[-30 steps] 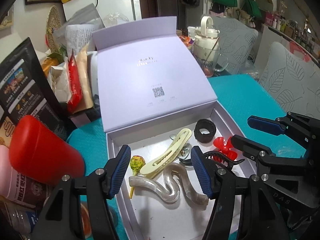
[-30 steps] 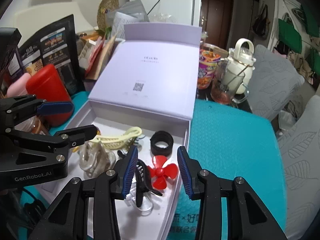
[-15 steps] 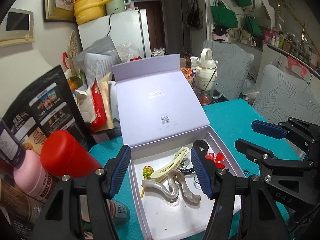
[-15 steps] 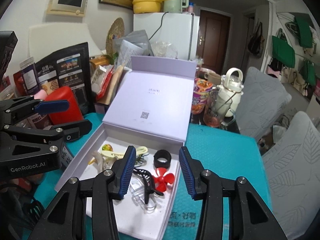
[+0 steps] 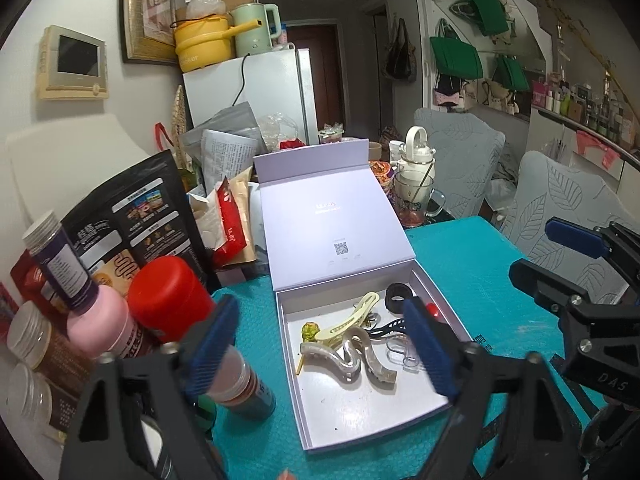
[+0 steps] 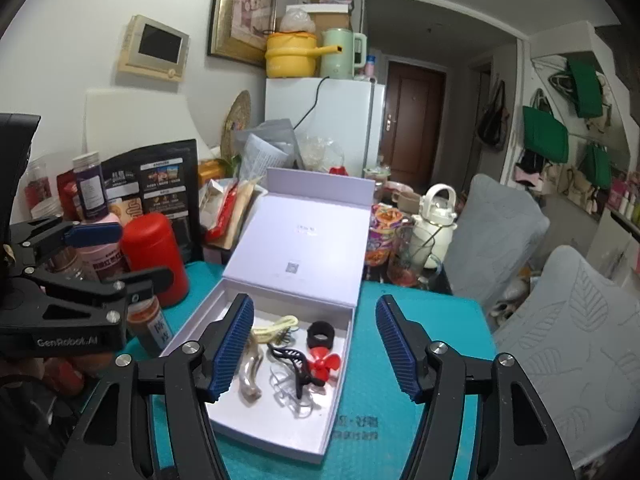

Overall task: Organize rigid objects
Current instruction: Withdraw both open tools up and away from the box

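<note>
An open lavender box (image 5: 360, 400) (image 6: 272, 420) lies on the teal mat with its lid (image 5: 328, 220) raised. In it lie a wavy pearly hair clip (image 5: 352, 356) (image 6: 250, 376), a cream clip (image 5: 348, 320), a lollipop (image 5: 310, 328), a black ring (image 5: 397, 298) (image 6: 321, 333), a red propeller (image 6: 325, 364), a black claw clip (image 6: 290, 356) and a clear clip (image 6: 292, 392). My left gripper (image 5: 320, 346) hangs above the box's near end, jaws opening, nothing between them. My right gripper (image 6: 316, 344) hovers beside it, jaws also opening and empty.
A red canister (image 5: 168, 300), a pink bottle (image 5: 100, 324), jars and a black snack bag (image 5: 132, 224) crowd the box's left side. A white jug (image 5: 416, 160) and glass mug stand behind it. Bare teal mat (image 5: 472, 280) lies to the right, then grey chairs (image 5: 560, 200).
Both grippers have risen and drawn back from the box, so more of the room shows. Both pairs of jaws stand wider. The things in the box have not moved.
</note>
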`<act>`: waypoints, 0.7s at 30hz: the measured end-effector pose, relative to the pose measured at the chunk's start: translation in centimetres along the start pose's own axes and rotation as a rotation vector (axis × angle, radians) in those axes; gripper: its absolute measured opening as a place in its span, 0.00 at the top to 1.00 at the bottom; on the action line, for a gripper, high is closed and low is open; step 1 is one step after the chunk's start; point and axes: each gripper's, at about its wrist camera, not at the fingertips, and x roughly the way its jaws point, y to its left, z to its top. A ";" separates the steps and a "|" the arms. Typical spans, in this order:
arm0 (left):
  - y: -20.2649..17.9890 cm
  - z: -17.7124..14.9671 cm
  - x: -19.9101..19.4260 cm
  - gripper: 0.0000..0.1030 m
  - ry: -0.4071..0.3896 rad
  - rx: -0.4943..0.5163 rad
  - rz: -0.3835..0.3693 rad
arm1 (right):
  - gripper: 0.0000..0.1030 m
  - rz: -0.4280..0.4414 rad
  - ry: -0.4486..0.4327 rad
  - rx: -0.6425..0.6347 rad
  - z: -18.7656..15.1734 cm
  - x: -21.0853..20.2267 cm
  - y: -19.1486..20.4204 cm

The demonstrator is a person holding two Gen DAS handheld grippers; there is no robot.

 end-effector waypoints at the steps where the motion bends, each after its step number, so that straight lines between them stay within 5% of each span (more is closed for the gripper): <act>1: 0.0 -0.2 -0.4 0.12 -0.009 -0.005 0.004 | 0.35 0.000 -0.006 -0.001 -0.1 -0.5 0.1; 21: 0.0 -6.2 -6.3 0.11 -0.035 -0.026 -0.031 | 0.21 -0.020 0.007 0.048 -5.1 -5.8 2.5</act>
